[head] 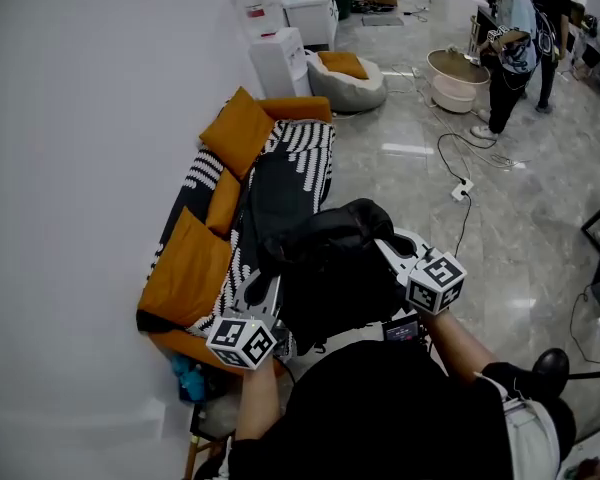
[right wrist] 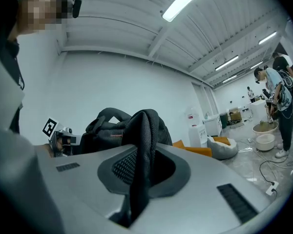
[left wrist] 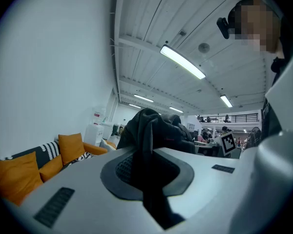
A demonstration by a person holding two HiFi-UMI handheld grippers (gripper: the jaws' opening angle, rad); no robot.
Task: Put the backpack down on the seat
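Backpack [head: 330,268], black and slumped, is hanging in the air in front of the person, at the near end of the sofa [head: 305,153] and not resting on anything. The left gripper [head: 262,298] is clamping a dark strap [left wrist: 147,145] between its jaws, and the right gripper [head: 408,256] is likewise pinching a mesh-padded strap [right wrist: 142,145], so both are carrying the load. The task appears to be at the carrying stage: the bag is being brought to the seat [head: 315,183], while lowering it and letting go are both left to do. A dark cloth [head: 275,203] is lying along the patterned seat cover, and orange cushions [head: 238,130] are leaning against the back (the free strip in front of them is looking narrow), so the bag is likely to land partly on the cloth. Farther off, a beanbag [head: 345,78] and a white cabinet [head: 280,60] are standing beyond the sofa, a cable [head: 462,183] is trailing across the floor, and people [head: 505,48] are standing well apart.
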